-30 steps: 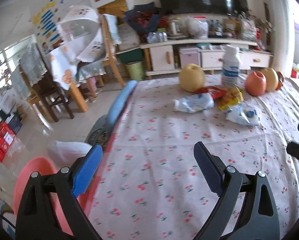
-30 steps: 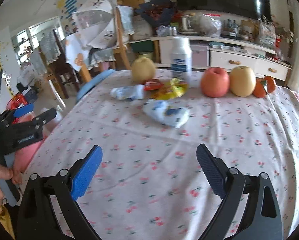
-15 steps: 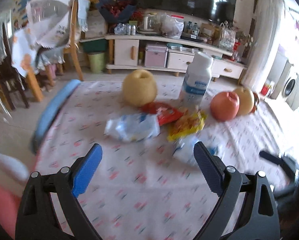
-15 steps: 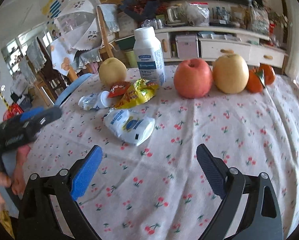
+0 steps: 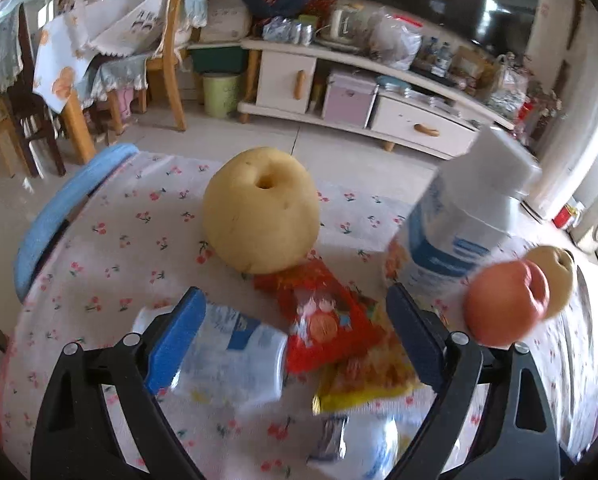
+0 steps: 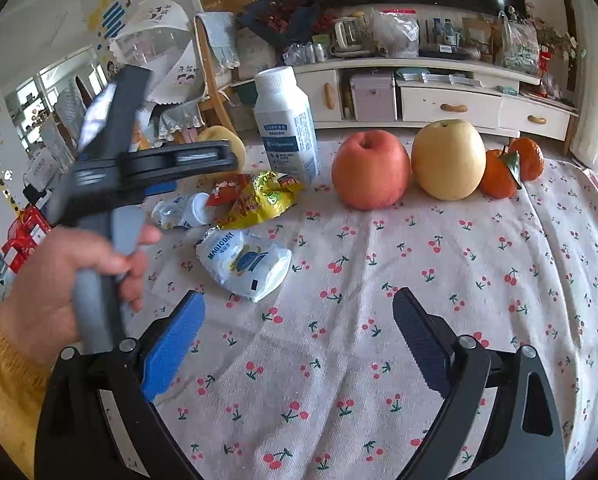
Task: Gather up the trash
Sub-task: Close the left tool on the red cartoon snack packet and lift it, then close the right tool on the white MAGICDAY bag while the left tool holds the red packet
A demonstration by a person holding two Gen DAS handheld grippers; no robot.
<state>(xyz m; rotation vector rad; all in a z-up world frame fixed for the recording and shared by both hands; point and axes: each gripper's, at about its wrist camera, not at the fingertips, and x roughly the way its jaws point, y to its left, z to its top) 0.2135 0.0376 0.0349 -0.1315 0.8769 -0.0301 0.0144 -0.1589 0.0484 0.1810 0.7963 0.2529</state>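
My left gripper (image 5: 295,340) is open and hovers just above the trash pile: a crumpled clear-and-blue wrapper (image 5: 227,356), a red snack packet (image 5: 323,328), a yellow packet (image 5: 371,376) and a white pouch (image 5: 363,444). In the right wrist view the same pile shows as the white pouch (image 6: 245,262), the yellow packet (image 6: 263,200), the red packet (image 6: 229,188) and the crumpled wrapper (image 6: 179,212), with the hand-held left gripper (image 6: 159,164) above them. My right gripper (image 6: 299,340) is open and empty over the cherry-print tablecloth (image 6: 419,264).
A white bottle (image 6: 285,124), a yellow pear (image 5: 261,210), a red apple (image 6: 371,170), another pear (image 6: 447,160) and tangerines (image 6: 511,166) stand behind the trash. A blue chair back (image 5: 59,208) sits at the table's left edge.
My left gripper has swung from the table's left edge in over the trash pile and come close to it. My right gripper has moved forward toward the fruit.
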